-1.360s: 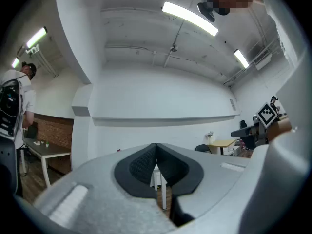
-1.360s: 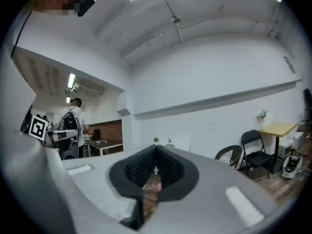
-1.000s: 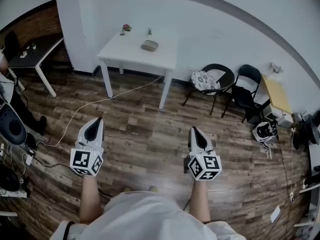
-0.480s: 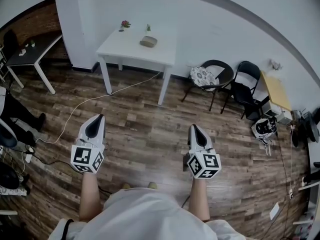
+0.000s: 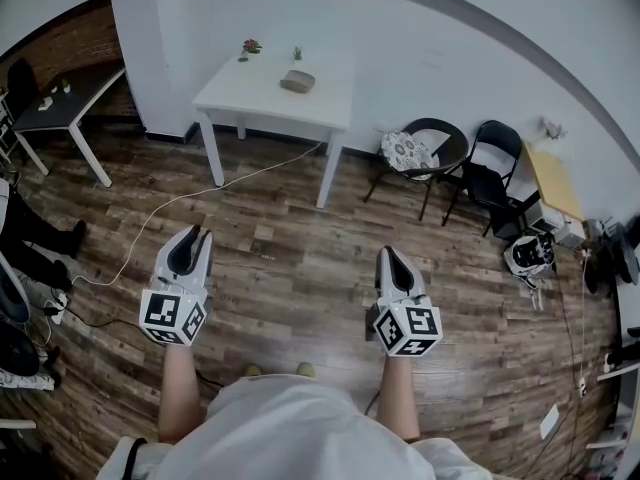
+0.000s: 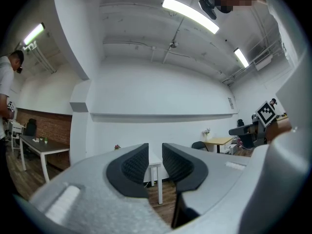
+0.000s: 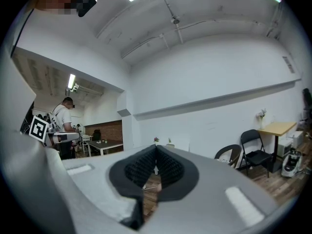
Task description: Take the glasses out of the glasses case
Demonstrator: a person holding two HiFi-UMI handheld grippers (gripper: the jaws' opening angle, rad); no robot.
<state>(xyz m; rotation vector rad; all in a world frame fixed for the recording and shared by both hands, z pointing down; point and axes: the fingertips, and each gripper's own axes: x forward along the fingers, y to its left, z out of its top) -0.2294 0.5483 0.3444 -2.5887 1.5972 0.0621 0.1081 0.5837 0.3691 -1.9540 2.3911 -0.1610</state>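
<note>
Head view: left claw (image 5: 190, 236) parted, right claw (image 5: 388, 256) closed, glasses case (image 5: 297, 82) on table (image 5: 262, 105).

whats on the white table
On the table: a tan case, a red-flowered plant and a green plant. The case's contents are not visible.

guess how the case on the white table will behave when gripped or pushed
The case lies low and flat on the white table, so a push would probably slide it rather than tip it. Its rounded outline suggests jaws could slip off unless they close across its middle. It looks small, so likely light.
</note>
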